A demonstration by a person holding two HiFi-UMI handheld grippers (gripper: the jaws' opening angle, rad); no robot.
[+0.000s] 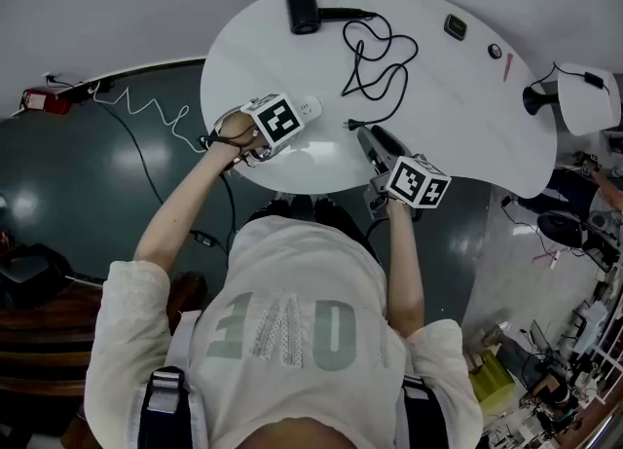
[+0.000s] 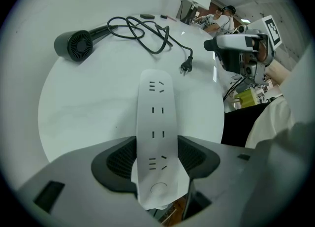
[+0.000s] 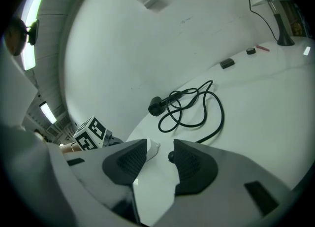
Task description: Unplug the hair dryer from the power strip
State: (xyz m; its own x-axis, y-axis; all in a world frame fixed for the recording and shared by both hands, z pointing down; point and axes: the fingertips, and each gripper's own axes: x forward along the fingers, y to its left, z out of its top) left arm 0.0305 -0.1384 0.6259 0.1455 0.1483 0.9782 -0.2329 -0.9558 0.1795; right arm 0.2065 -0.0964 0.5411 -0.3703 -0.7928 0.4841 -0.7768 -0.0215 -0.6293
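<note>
Hair dryer (image 1: 303, 9): black, lying on its side at the far edge of the white desk (image 1: 467, 116).
Cord (image 1: 380, 57): black, in loose loops on the desk between the dryer and the plug.
Plug (image 1: 352, 126): lying free on the desk, just beside the end of the power strip (image 2: 156, 122) and apart from its sockets.
Left tongs (image 2: 156, 157): pinching the white power strip by its sides at the round-button end.
Right tongs (image 3: 160, 159): spread, gripping nothing, with the desk surface seen in the gap.
Writing: black-and-white square markers on both cubes; large pale letters on the person's shirt, not read with certainty.
Surroundings: white-shaded lamp (image 1: 584, 96) at the desk's right end; small dark block (image 1: 455, 26) and pink pen (image 1: 507, 67) on the far right of the desk.
Floor: red box (image 1: 39, 99) with a white coiled lead (image 1: 146, 111) to the left.
</note>
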